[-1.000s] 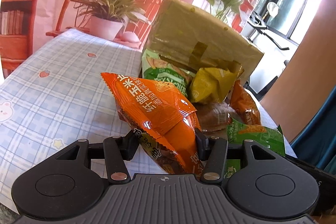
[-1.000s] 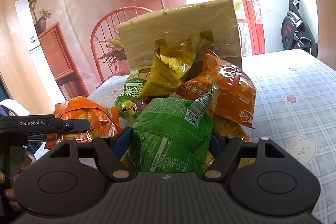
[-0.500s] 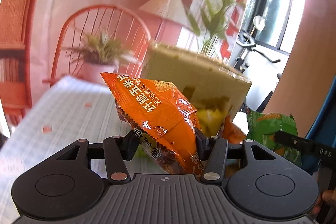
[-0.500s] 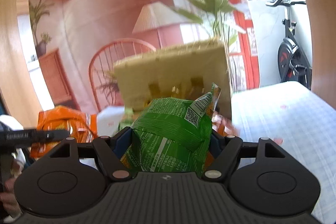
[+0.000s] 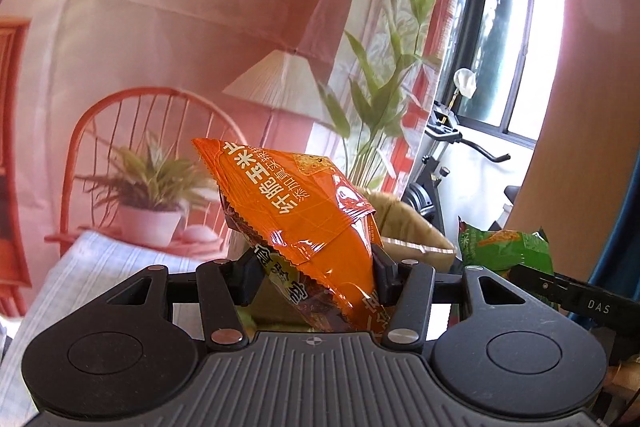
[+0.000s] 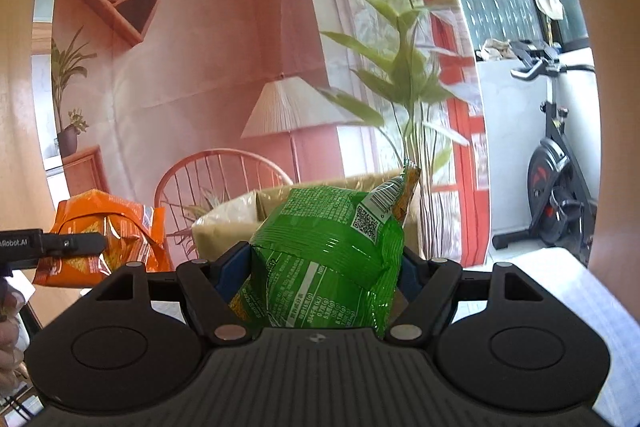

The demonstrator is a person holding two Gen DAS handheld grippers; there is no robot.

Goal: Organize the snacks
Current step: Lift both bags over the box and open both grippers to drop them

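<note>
My left gripper (image 5: 314, 277) is shut on an orange snack bag (image 5: 296, 223) and holds it high above the table. My right gripper (image 6: 324, 275) is shut on a green snack bag (image 6: 328, 259), also lifted. The green bag shows at the right of the left wrist view (image 5: 504, 251), and the orange bag at the left of the right wrist view (image 6: 108, 235). The top of the open cardboard box (image 5: 412, 235) shows low behind both bags; it also shows in the right wrist view (image 6: 232, 223). The pile of other snacks is hidden below.
The checked tablecloth (image 5: 92, 267) shows at lower left and, in the right wrist view, at lower right (image 6: 560, 279). A printed backdrop (image 6: 224, 67) with chair, lamp and plants hangs behind. An exercise bike (image 6: 556, 179) stands at the right by the window.
Both grippers have risen with their bags. The snack pile has dropped out of view and only the box's top edge still shows.
</note>
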